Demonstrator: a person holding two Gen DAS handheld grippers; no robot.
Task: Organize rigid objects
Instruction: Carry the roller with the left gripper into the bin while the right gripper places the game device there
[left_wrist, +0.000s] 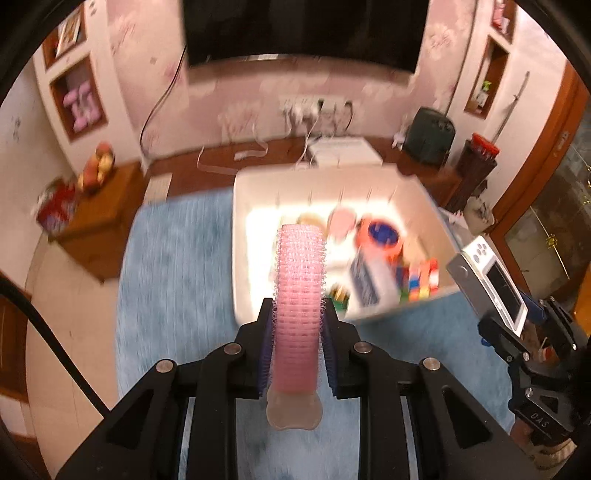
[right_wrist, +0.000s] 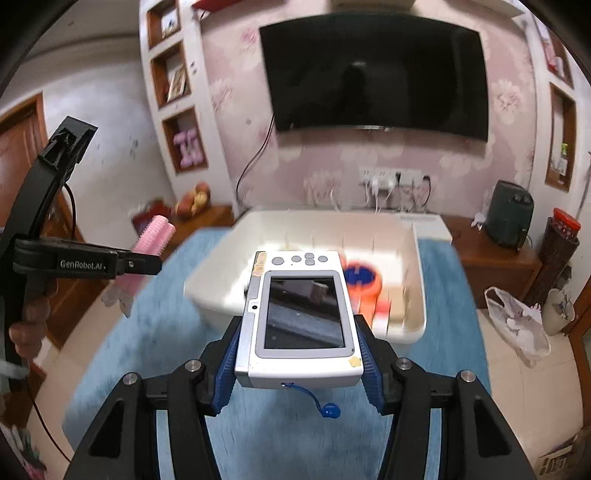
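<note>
My left gripper (left_wrist: 298, 325) is shut on a pink hair roller (left_wrist: 299, 295), which sticks up and forward between the blue pads above the blue cloth. My right gripper (right_wrist: 301, 332) is shut on a white handheld game console (right_wrist: 301, 314) with a dark screen and a blue strap hanging below it. The console (left_wrist: 491, 284) and right gripper (left_wrist: 517, 332) also show at the right of the left wrist view. The roller (right_wrist: 153, 240) and left gripper (right_wrist: 140, 264) appear at the left of the right wrist view. A white bin (left_wrist: 258, 184) ahead holds an orange tape roll (left_wrist: 380, 236), colourful blocks and other items.
The blue cloth (right_wrist: 166, 332) covers the table under the white bin (right_wrist: 221, 291). Behind stand a wooden sideboard (left_wrist: 99, 221), a wall television (right_wrist: 373, 74), a dark green appliance (right_wrist: 509, 214), cables and a power strip. A person's hand (right_wrist: 29, 321) grips the left tool.
</note>
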